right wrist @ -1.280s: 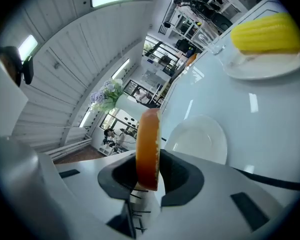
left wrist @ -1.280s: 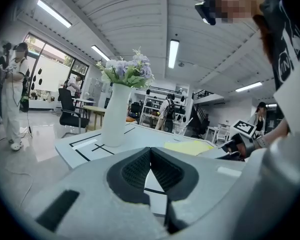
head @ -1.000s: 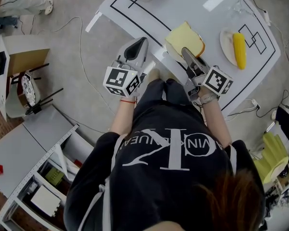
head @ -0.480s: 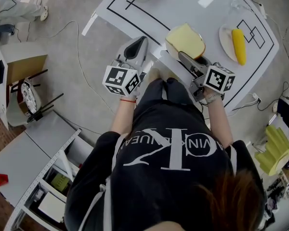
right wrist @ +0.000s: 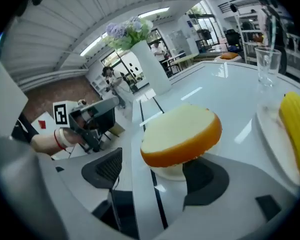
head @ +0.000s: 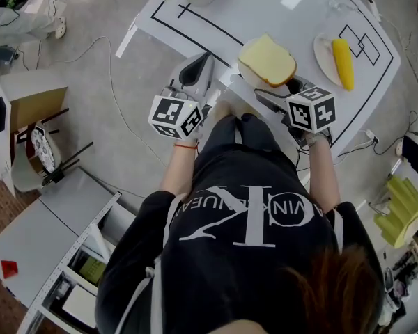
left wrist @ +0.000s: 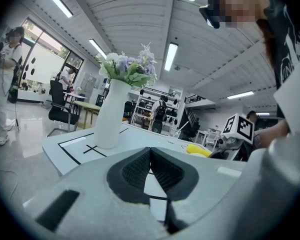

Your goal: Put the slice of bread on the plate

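The slice of bread [right wrist: 182, 131] lies flat on a white dish [right wrist: 168, 170], judged to be the plate, near the front edge of the table [head: 265, 12]. The right gripper [right wrist: 157, 176] is opening. Its pads stand wide apart and neither presses the crust, though the bread overhangs the right-hand pad. The step in hand is judged to be release. Let the jaws reach full width first, then draw the gripper straight back along its own line. Keep it low and level so that the pad under the overhang does not lift or drag the slice off the dish. The left gripper [left wrist: 150, 169] has its pads closed together on nothing and sits apart from the dish, so it should stay there. A corn cob [head: 343, 62] lies on a second plate [head: 324, 58] further right. The person's black shirt shows a large upside-down "CK", crossed by a smaller line that is only partly legible. The cubes carry black-and-white marker squares and no text.
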`<state>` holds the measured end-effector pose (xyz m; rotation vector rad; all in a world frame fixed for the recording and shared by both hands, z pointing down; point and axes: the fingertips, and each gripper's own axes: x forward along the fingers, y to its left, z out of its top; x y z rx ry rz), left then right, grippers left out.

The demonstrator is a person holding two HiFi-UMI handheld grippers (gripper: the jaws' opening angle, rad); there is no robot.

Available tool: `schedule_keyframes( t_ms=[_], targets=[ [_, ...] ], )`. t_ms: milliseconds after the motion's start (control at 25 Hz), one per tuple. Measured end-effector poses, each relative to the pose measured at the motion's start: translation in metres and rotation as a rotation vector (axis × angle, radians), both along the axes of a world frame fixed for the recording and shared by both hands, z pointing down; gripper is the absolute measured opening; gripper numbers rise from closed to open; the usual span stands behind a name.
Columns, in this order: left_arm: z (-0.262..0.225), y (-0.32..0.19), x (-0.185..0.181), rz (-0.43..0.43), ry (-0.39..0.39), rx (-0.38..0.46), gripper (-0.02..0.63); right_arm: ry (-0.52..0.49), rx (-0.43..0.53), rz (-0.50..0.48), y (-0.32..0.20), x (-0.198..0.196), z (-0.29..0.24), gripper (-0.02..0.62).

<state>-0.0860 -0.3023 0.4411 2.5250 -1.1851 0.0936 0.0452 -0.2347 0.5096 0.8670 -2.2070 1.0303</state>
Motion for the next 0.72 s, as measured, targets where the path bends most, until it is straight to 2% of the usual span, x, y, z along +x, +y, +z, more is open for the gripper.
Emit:
schedule_keyframes(
  t_ms=[120, 240, 480, 720],
  targets=[
    [-0.002, -0.002, -0.004, 0.000, 0.007, -0.001, 0.011, 0.123, -0.016, -0.101, 0.006, 0.002, 0.004, 0.376],
    [-0.002, -0.003, -0.007, 0.000, 0.014, -0.004, 0.011, 0.195, -0.024, -0.153, 0.008, 0.006, 0.005, 0.367],
    [-0.001, -0.004, -0.006, 0.009, 0.020, -0.007, 0.011, 0.251, -0.055, -0.185, 0.014, 0.016, 0.010, 0.354],
    [-0.003, -0.004, 0.001, 0.023, 0.025, -0.008, 0.011, 0.264, -0.062, -0.174, 0.018, 0.027, 0.010, 0.354]
  ],
)
